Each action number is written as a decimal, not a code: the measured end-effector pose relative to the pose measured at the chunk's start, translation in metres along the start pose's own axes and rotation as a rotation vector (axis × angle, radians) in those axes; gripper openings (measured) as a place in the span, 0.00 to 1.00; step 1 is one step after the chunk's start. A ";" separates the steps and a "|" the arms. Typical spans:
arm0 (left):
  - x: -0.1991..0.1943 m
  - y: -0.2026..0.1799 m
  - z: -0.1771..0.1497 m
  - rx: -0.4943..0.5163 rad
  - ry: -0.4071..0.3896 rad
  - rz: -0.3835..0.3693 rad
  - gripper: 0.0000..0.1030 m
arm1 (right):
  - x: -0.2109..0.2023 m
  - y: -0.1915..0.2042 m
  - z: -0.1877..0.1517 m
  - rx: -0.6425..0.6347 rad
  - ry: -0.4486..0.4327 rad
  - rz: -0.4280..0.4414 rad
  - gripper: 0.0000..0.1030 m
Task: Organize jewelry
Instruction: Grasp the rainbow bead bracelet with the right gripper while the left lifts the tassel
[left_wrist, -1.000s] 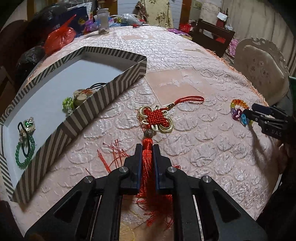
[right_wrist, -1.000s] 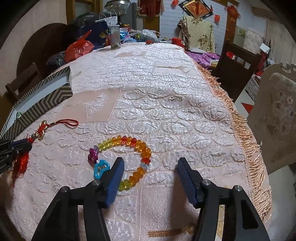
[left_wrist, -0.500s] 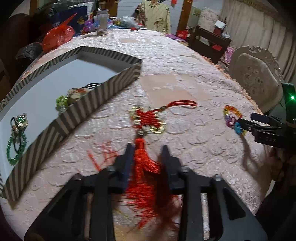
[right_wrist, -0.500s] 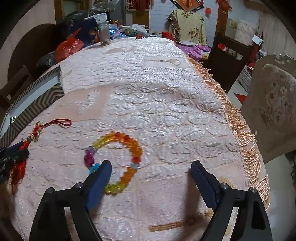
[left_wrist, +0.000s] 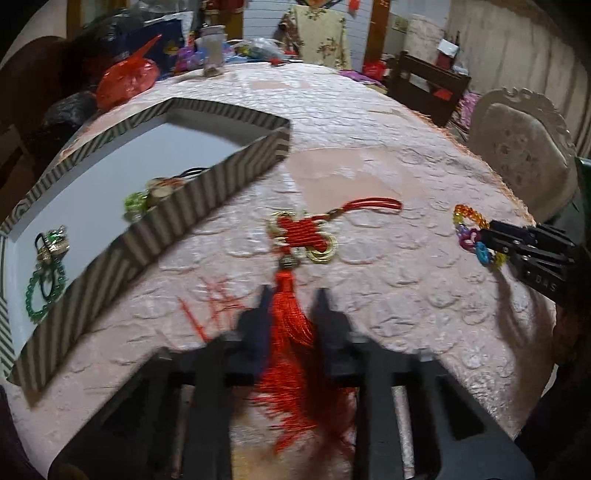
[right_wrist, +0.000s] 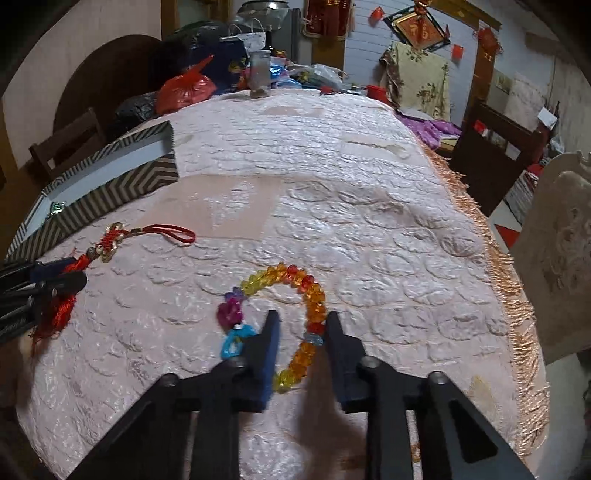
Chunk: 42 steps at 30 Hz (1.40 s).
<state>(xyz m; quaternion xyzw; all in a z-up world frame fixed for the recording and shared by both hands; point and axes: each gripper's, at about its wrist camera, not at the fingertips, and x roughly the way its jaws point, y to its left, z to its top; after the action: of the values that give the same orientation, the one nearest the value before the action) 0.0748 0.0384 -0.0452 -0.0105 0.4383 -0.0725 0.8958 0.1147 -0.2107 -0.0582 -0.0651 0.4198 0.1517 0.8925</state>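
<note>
A red Chinese-knot tassel charm (left_wrist: 304, 240) lies on the pink tablecloth; its tassel (left_wrist: 290, 314) runs between the fingers of my open left gripper (left_wrist: 291, 299), which no longer clamp it. The charm also shows in the right wrist view (right_wrist: 110, 243). A multicoloured bead bracelet (right_wrist: 295, 295) lies on the cloth; my right gripper (right_wrist: 301, 321) straddles its right side, fingers partly closed but with a gap around the beads. The bracelet shows in the left wrist view (left_wrist: 472, 229). A striped box (left_wrist: 207, 199) at left holds a green bead bracelet (left_wrist: 44, 284) and other pieces.
Loose red threads (left_wrist: 218, 302) lie left of the tassel. Bags, a jar (right_wrist: 258, 74) and clutter stand at the table's far end. Chairs (right_wrist: 557, 240) stand on the right past the fringed table edge (right_wrist: 517, 295).
My left gripper has opened off the tassel and pulled back a little. My right gripper opened wide, then narrowed around the right side of the bead bracelet.
</note>
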 end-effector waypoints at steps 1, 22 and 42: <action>-0.001 0.003 0.000 -0.014 0.007 -0.020 0.09 | 0.002 -0.004 0.001 0.028 0.003 0.008 0.16; -0.022 -0.002 -0.006 -0.037 -0.009 -0.050 0.09 | -0.016 -0.036 -0.005 0.208 0.045 -0.019 0.10; -0.025 -0.004 -0.003 -0.031 -0.009 -0.070 0.09 | -0.004 0.012 -0.006 -0.029 -0.009 0.093 0.09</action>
<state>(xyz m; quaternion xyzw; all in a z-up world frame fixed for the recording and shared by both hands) 0.0565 0.0377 -0.0271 -0.0398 0.4346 -0.0970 0.8945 0.1038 -0.2016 -0.0585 -0.0577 0.4160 0.1991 0.8854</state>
